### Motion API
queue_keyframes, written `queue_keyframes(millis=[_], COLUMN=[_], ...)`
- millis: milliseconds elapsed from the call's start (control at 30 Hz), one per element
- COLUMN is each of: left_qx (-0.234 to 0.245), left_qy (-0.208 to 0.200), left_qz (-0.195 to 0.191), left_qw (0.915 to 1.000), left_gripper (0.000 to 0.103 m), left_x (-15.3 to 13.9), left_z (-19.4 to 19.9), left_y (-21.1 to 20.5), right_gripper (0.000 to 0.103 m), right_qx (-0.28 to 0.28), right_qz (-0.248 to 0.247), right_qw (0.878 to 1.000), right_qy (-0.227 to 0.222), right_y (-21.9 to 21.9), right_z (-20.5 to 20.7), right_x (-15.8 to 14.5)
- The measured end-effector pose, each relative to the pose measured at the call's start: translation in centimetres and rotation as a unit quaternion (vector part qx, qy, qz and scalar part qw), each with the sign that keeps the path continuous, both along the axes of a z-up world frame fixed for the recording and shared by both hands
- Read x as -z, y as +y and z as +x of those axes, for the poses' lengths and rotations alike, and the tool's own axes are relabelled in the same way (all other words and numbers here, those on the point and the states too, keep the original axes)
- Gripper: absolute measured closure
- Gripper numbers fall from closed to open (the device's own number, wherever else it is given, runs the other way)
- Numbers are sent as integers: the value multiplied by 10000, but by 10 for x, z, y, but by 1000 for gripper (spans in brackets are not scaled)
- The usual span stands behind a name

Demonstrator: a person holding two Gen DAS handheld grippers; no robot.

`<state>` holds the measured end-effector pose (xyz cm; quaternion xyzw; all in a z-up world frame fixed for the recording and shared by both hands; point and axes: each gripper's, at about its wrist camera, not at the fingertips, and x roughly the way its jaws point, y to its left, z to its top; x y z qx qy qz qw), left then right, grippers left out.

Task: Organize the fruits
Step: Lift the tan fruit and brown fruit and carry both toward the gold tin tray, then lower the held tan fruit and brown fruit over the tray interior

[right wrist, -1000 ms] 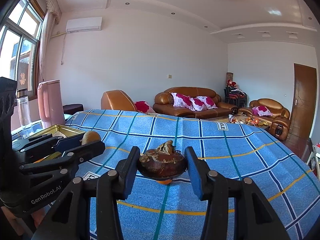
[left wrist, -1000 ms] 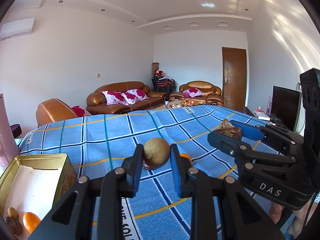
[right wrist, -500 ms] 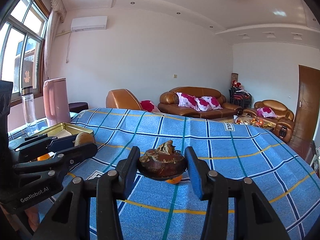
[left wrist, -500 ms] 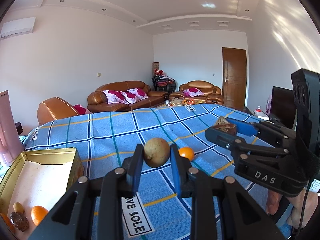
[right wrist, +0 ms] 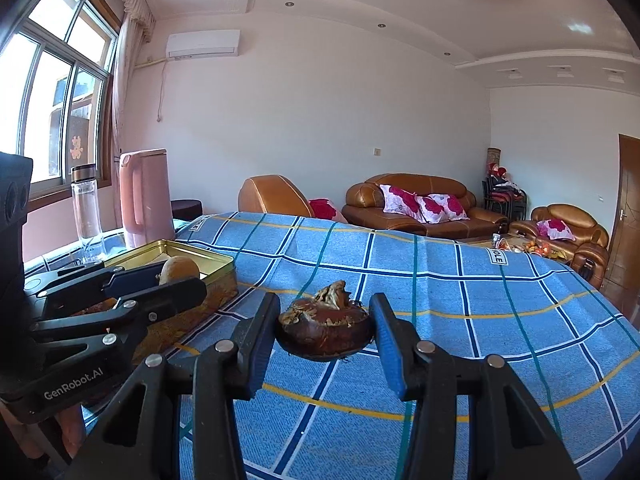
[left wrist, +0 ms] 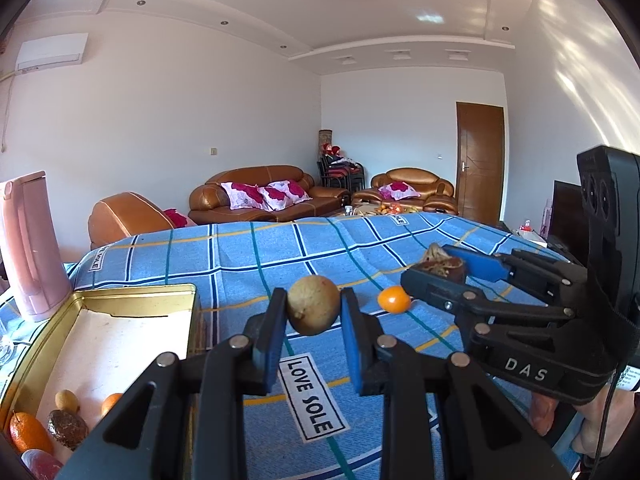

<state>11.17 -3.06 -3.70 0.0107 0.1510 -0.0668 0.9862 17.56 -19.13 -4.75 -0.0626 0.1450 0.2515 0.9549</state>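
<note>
The left claw (left wrist: 313, 312) grips a round tan fruit (left wrist: 313, 305) just right of the gold tin (left wrist: 132, 294), above the blue checked cloth (left wrist: 256, 256). The right claw (right wrist: 326, 326) clamps a dark brown fruit (right wrist: 326, 334), further right of the tin. A small orange (left wrist: 394, 299) lies on the cloth between both claws. More fruit sits in the tin's near corner.

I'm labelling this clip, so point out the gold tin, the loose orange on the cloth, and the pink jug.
Gold tin (left wrist: 138, 291), left wrist view, far rim.
Orange (left wrist: 394, 299), left wrist view, middle of fruit.
Pink jug (right wrist: 146, 196), right wrist view, middle of body.
</note>
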Motion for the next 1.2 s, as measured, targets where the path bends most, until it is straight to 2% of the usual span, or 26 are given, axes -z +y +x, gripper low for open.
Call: queue_keyframes(millis=[733, 1200], left_qx=[-343, -725], left_qy=[-16, -9], left_qz=[-179, -238], left_qw=[9993, 9971], left_gripper=[75, 75], left_x=[1, -2], left_z=[-17, -34], left_y=[45, 82], right_gripper=[54, 54], right_qx=[-581, -1082], right_qz=[-40, -75], right_qw=[9983, 9941], right_qy=[83, 71], right_y=[52, 93], right_z=[-18, -31], right_x=[0, -9])
